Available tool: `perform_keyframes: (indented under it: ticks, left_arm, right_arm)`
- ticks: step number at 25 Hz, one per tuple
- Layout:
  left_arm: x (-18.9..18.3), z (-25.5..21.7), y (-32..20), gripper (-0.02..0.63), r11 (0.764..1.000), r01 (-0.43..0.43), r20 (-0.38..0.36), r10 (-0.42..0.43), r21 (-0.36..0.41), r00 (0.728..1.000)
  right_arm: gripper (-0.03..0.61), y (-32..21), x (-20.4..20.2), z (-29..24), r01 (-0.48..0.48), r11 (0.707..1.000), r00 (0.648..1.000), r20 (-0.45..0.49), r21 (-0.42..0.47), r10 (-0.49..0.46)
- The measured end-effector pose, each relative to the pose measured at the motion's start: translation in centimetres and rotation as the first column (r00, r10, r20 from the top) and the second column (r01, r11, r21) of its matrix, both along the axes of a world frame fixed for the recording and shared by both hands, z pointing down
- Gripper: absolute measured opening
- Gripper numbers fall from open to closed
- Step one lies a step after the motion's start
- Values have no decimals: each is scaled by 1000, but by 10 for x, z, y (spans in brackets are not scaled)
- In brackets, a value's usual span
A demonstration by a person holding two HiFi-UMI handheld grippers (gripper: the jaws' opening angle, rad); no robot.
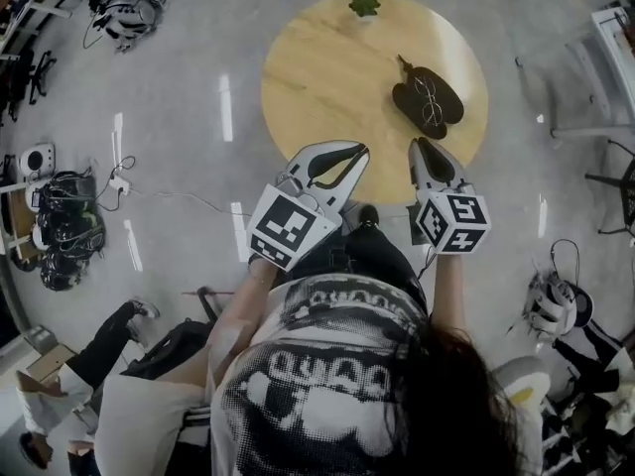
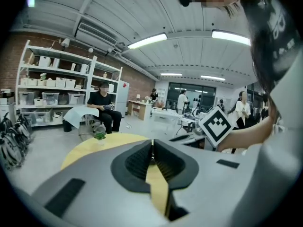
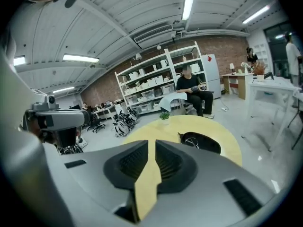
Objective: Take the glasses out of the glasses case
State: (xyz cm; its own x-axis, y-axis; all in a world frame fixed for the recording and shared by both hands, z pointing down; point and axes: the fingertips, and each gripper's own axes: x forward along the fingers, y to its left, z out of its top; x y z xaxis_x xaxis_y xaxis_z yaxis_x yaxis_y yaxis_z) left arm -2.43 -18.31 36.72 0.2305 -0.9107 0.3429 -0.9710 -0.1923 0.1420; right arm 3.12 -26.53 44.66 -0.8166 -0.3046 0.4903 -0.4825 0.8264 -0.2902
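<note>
A black glasses case (image 1: 444, 100) lies open on the right part of the round wooden table (image 1: 327, 77). Thin-framed glasses (image 1: 429, 95) rest in it. In the right gripper view the case (image 3: 208, 144) and the glasses (image 3: 191, 141) lie on the table ahead, to the right of the jaws. My right gripper (image 1: 420, 147) hovers at the table's near edge, short of the case, its jaws a narrow slit apart with nothing between them. My left gripper (image 1: 360, 151) is beside it to the left, over the near edge, shut and empty.
A small green plant (image 1: 364, 5) stands at the table's far edge. Cables and gear (image 1: 60, 226) lie on the floor at left. A white frame (image 1: 595, 77) stands at right. A person sits on a chair (image 3: 191, 92) by the shelves beyond the table.
</note>
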Motion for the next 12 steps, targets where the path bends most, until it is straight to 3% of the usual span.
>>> perform_keyframes:
  ticks: [7, 12]
  left_arm:
    - [-47, 24, -37, 21, 988, -152, -33, 151, -21, 988]
    - [-61, 34, -55, 21, 969, -245, -48, 243, -27, 969]
  right_arm:
    - [65, -39, -18, 33, -138, 990, 987, -84, 7, 138]
    - [97, -61, -13, 51, -216, 976, 967, -138, 14, 216]
